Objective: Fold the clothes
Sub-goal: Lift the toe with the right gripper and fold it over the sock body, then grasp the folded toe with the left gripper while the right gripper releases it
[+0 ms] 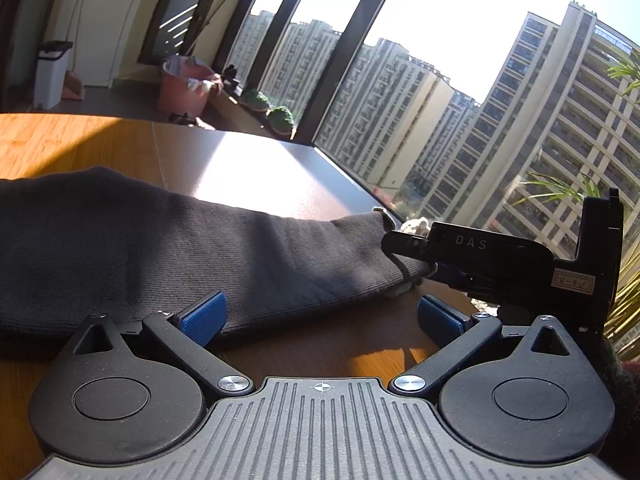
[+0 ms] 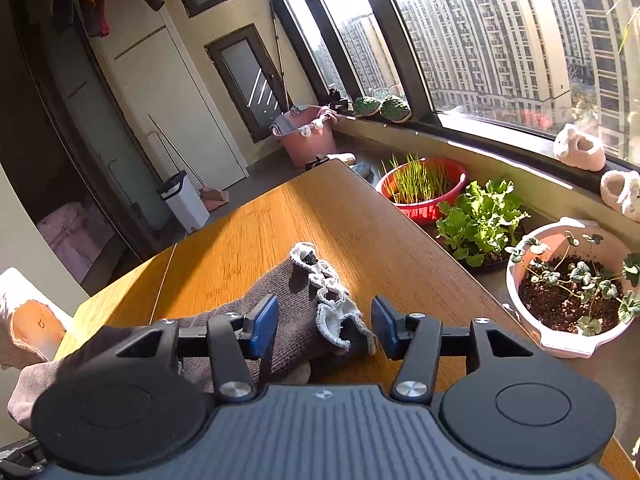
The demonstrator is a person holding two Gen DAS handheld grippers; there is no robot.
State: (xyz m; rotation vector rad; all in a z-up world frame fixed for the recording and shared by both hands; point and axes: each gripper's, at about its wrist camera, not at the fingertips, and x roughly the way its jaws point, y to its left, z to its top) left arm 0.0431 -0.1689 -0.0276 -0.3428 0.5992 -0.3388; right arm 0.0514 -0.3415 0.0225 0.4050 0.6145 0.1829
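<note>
Both jaws apart: left gripper (image 1: 320, 318) beside sweater (image 1: 160, 248); right gripper (image 2: 324, 326) straddling lace cuff (image 2: 332, 304) near table edge (image 2: 440, 240).

Both grippers share one build. The left gripper (image 1: 320, 316) has a grey ribbed body with a small crosshair mark, black round-capped housings, silver screws and blue finger pads (image 1: 204, 318). The right gripper (image 2: 324, 326) bears white "DAS" lettering and a handwritten label.

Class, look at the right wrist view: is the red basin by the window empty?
No, the red basin holds a clump of tall green grass-like shoots.
</note>
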